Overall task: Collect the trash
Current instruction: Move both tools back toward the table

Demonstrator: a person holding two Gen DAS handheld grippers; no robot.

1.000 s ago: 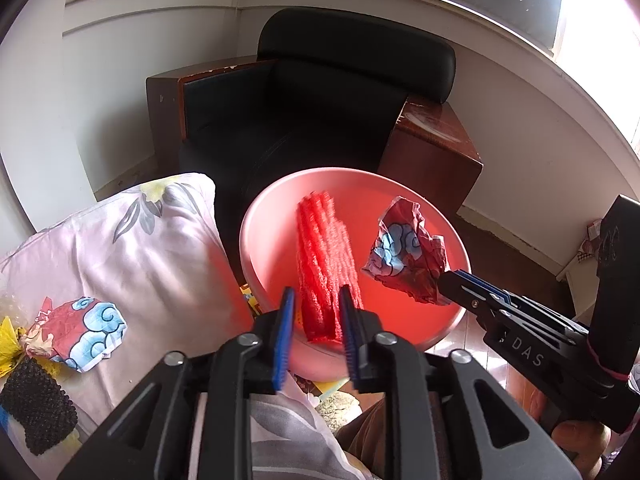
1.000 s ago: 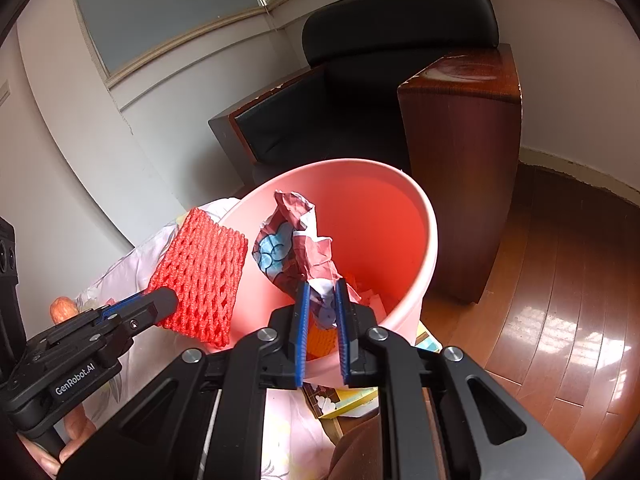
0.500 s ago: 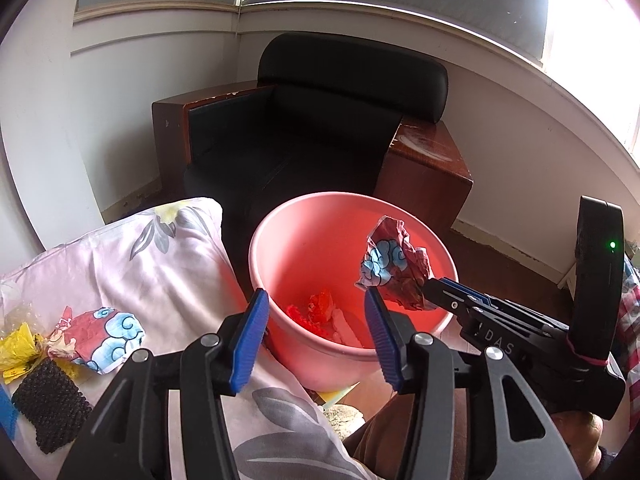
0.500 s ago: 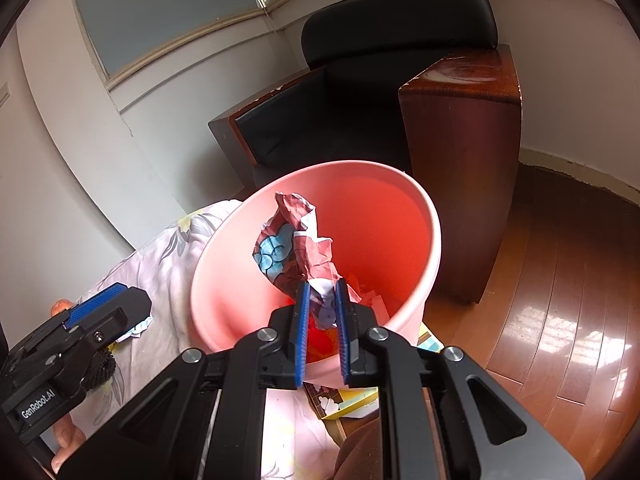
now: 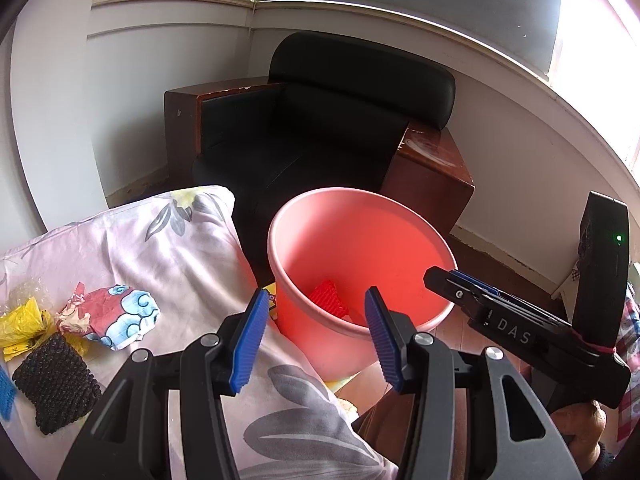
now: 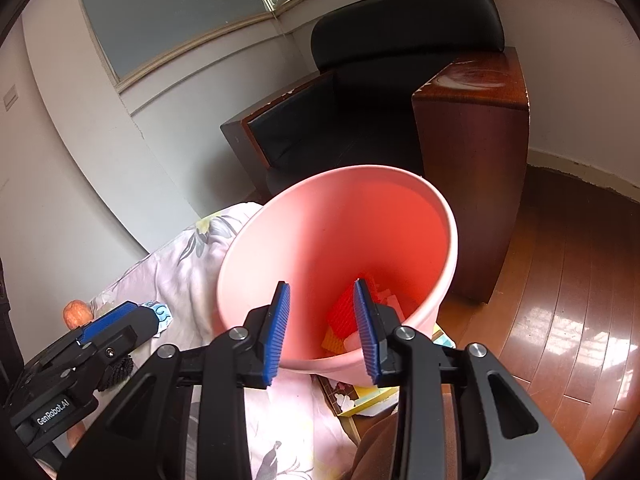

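Observation:
A pink bucket (image 5: 304, 216) stands beside the bed, also in the right wrist view (image 6: 448, 216). A red foam net (image 5: 328, 298) lies inside it with other scraps (image 6: 344, 312). My left gripper (image 5: 316, 336) is open and empty over the bucket's near rim. My right gripper (image 6: 322, 328) is open and empty above the bucket; it shows at the right of the left wrist view (image 5: 460, 284). On the floral sheet (image 5: 192, 248) lie a red and blue cloud-print wrapper (image 5: 116, 316), a yellow wrapper (image 5: 20, 328) and a black foam net (image 5: 56, 384).
A black armchair (image 5: 320, 128) with wooden arms (image 6: 472, 128) stands behind the bucket against the wall. Wooden floor (image 6: 568, 300) spreads to the right. Papers (image 6: 360, 396) lie under the bucket's base. A blue scrap (image 5: 6, 390) sits at the sheet's left edge.
My left gripper opened and the red foam net fell into the bucket. Then my right gripper opened and its cloud-print wrapper dropped out of sight. Both grippers drew back a little.

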